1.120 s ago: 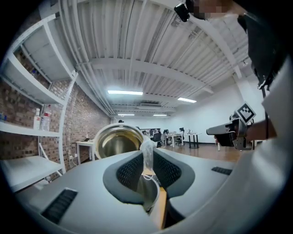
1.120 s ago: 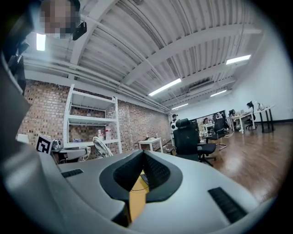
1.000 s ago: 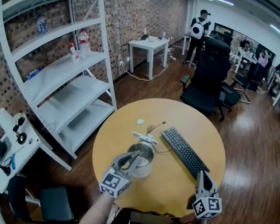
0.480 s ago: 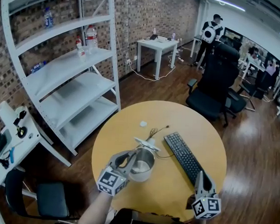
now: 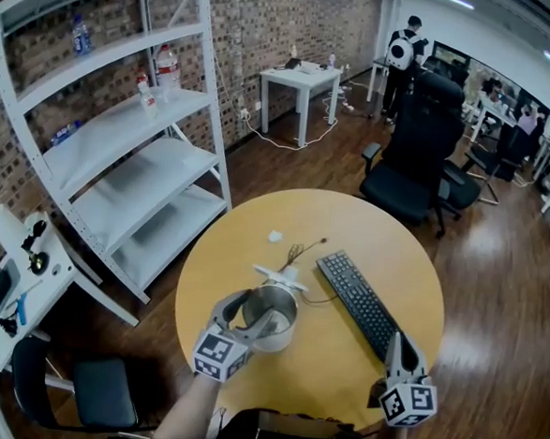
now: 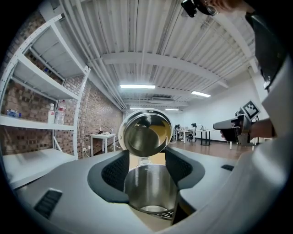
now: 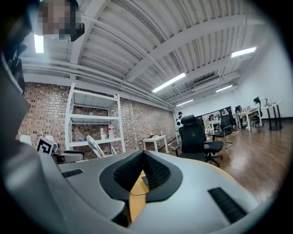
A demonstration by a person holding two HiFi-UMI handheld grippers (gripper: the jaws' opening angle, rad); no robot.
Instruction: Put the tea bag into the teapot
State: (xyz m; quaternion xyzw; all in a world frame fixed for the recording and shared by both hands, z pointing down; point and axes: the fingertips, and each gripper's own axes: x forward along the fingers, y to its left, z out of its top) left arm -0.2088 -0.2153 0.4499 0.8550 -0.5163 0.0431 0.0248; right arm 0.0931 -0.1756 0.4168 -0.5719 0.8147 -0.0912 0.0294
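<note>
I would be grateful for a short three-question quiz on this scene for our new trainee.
1. True or false: the lid of the teapot is shut.
2. In its own view, the jaws of the left gripper are: A) pressed together; B) apart, with the teapot showing between them; C) closed on a spoon.
3. Fill in: on the table, right of the teapot in the head view, lies a black ____.
Key: 1 false, the lid stands flipped up. 2 B; the jaws have just been opening. 3 keyboard.
</note>
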